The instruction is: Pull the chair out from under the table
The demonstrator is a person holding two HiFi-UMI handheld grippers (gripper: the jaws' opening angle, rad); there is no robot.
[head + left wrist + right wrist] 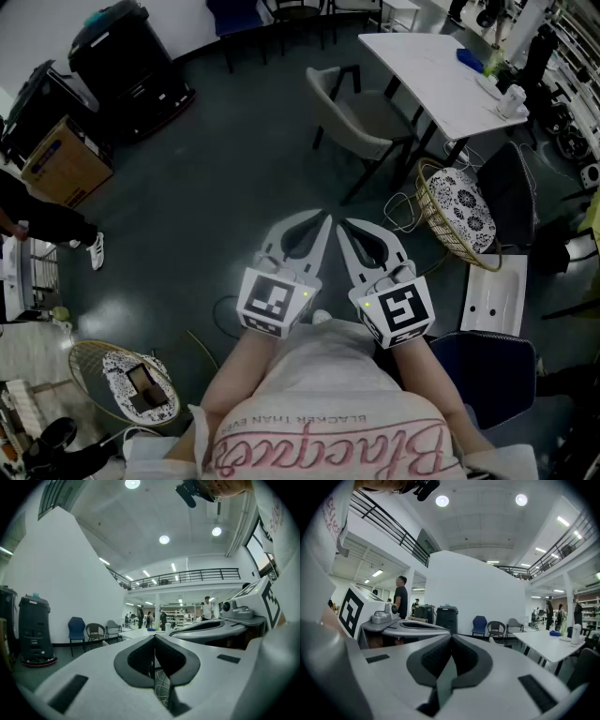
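Observation:
A pale grey chair (361, 117) with black legs stands on the dark floor, its seat tucked partly under the white table (441, 75). I hold both grippers side by side close to my body, well short of the chair and pointing toward it. My left gripper (325, 220) is shut with nothing between its jaws, and its tips meet in the left gripper view (154, 637). The right gripper (341, 225) is also shut and empty, seen in the right gripper view (451, 638). That view shows the table (548, 645) off to the right.
A wicker basket with a patterned cushion (455, 211) and cables lie right of the chair. A white tray (494, 295) and a dark seat (487, 366) are at my right. Another basket (122, 380), a cardboard box (66, 164), black bins (127, 56) and a person's shoe (95, 249) are at left.

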